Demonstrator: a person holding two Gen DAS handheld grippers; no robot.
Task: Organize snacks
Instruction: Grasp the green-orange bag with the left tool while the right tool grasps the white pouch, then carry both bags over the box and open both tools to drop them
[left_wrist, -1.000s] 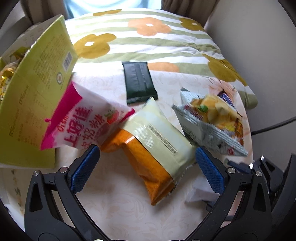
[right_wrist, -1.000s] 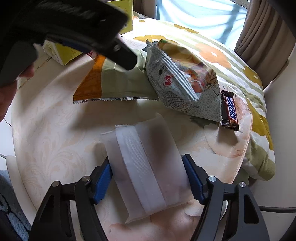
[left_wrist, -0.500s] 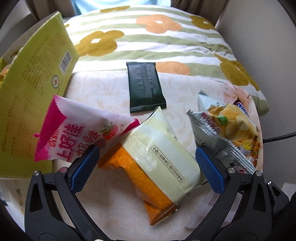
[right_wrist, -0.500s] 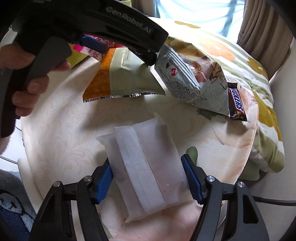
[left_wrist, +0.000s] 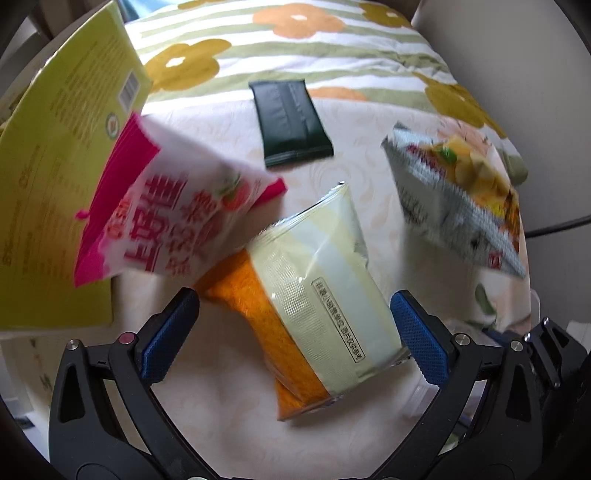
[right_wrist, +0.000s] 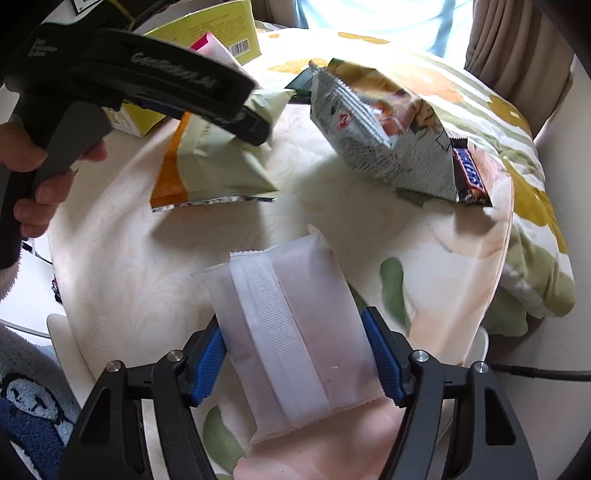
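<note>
Left claw (left_wrist: 291, 317): spread wide, blue pads either side of an orange-and-pale-green snack packet (left_wrist: 314, 295) but gripping nothing; right pad just beside the packet's edge, contact unclear. Packet lying flat on the cream patterned surface (left_wrist: 229, 424), one end under a pink-and-white strawberry snack bag (left_wrist: 173, 218). That bag leaning against a yellow-green cardboard box (left_wrist: 51, 184) at the left. Beyond the packet, a dark green flat pouch (left_wrist: 290, 122) lying alone near the far edge of the surface. To the right, a silver chip bag (left_wrist: 454, 199) with yellow chips printed on it, blurred. Behind everything, a striped cushion with orange and mustard flowers (left_wrist: 295, 33).

Right claw (right_wrist: 295, 356): closed onto a white translucent packet (right_wrist: 291, 325), both blue pads pressed against its sides, seam strip facing up. Packet's far end resting over the surface (right_wrist: 122, 266). Farther out, the same orange-and-green packet (right_wrist: 207, 166) with the left claw's black body (right_wrist: 147, 85) above it, held in a hand (right_wrist: 40, 181). To the right, the silver chip bag (right_wrist: 384, 136), and touching its lower corner a Snickers bar (right_wrist: 469, 173) near the rim of the surface.
</note>
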